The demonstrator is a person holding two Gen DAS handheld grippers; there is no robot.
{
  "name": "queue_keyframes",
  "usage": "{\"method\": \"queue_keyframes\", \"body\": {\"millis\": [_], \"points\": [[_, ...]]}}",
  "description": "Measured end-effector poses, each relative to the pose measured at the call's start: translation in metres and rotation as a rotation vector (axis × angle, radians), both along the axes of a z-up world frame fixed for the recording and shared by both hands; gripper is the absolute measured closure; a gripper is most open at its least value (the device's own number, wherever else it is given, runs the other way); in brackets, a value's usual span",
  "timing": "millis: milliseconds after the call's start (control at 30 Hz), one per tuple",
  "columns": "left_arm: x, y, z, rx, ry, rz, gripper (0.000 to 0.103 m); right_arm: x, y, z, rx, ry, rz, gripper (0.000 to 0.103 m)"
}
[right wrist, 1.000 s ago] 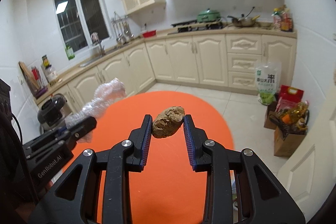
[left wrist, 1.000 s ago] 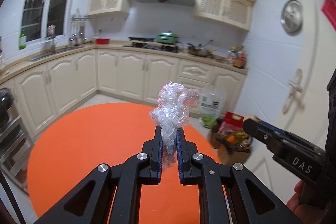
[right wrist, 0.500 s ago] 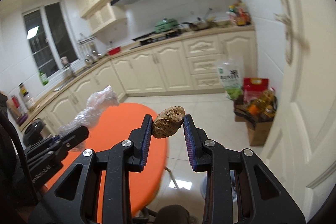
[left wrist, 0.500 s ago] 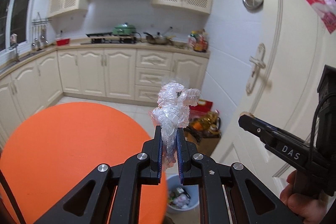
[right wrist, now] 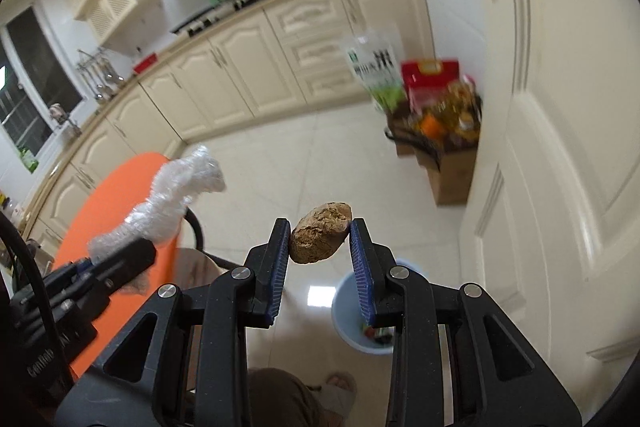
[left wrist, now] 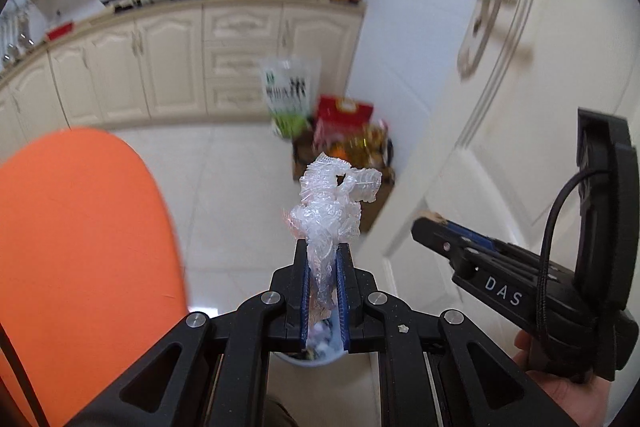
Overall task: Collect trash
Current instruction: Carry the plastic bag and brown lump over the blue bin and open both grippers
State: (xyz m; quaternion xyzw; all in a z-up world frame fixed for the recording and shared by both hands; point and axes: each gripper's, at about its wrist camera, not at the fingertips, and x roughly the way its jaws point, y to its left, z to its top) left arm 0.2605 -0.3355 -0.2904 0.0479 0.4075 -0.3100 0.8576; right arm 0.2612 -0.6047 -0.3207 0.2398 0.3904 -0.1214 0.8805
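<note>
2 loads in hand: left gripper (left wrist: 323,259) is clenched on the wrap (left wrist: 330,211), right gripper (right wrist: 320,233) grasps the crust (right wrist: 321,238). I'd centre each over the bin (right wrist: 354,311) below before releasing, 1 at a time.

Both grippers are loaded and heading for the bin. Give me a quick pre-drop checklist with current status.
1. Left gripper clamped on the crumpled plastic wrap: ok.
2. Right gripper holding the brown lump between its pads: ok.
3. Pale blue bin in sight on the floor: ok.
4. Lump directly over the bin opening: not ok, bin sits lower right.
5. Wrap over the bin: cannot tell.
6. Room in the bin: ok.
</note>
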Motion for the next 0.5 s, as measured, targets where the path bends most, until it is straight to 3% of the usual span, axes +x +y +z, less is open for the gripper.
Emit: {"method": "queue_keyframes", "body": {"millis": [167,333,467,500], "points": [[0.009,-0.023,-0.024,0.062,0.089,-0.03,0.095,0.008,-0.028,-0.044,0.063,0.061,-0.027,0.074],[0.029,-0.04,-0.029,0.124,0.139,-0.061,0.095,0.016,-0.045,-0.071,0.104,0.092,-0.034,0.074],[0.087,-0.082,-0.027,0.194,0.195,-0.056,0.089,0.022,-0.052,-0.088,0.129,0.116,-0.037,0.071],[0.109,-0.101,-0.022,0.211,0.202,-0.049,0.08,0.025,-0.053,-0.09,0.134,0.12,-0.037,0.069]]}}
